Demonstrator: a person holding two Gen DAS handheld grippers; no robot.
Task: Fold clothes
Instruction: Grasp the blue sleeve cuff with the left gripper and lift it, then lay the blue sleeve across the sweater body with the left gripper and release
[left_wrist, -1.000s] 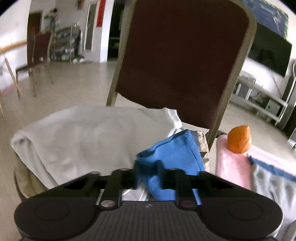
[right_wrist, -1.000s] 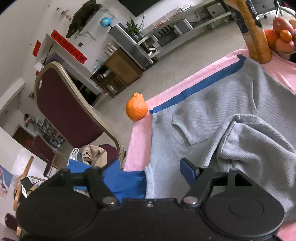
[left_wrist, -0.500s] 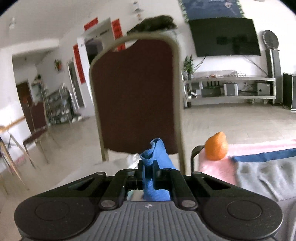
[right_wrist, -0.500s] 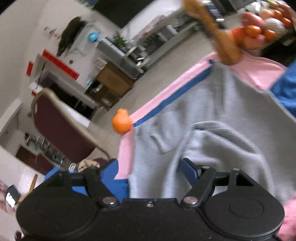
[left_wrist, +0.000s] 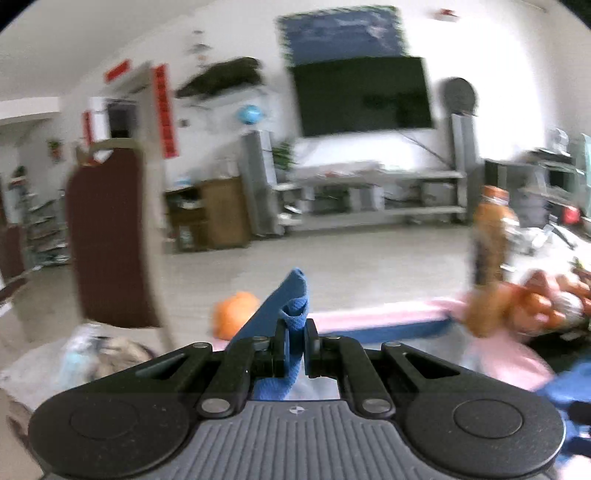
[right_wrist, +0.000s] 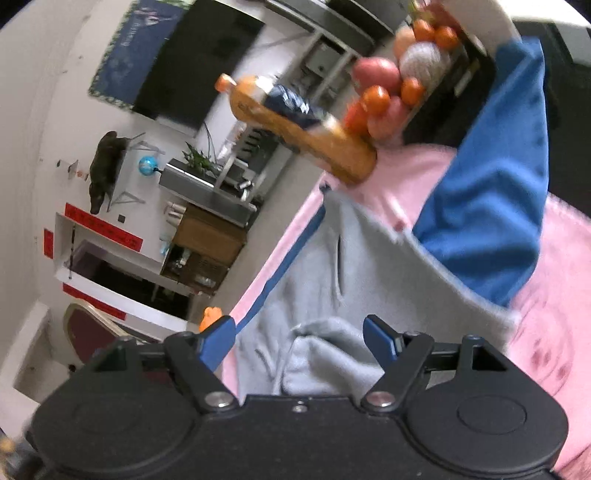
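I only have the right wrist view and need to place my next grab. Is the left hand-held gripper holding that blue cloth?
Observer: Yes, the left hand-held gripper is shut on the blue garment, a fold pinched between its fingers.
Operator: Is the fold slipping out?
Observer: Can't tell; the cloth sticks up past the fingertips and also hangs below them.
Operator: What's straight ahead of it?
Observer: The loose orange fruit, just left of the cloth.

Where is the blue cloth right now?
The blue cloth is pinched in the left gripper; in the right wrist view it hangs at the right over the pink cover.
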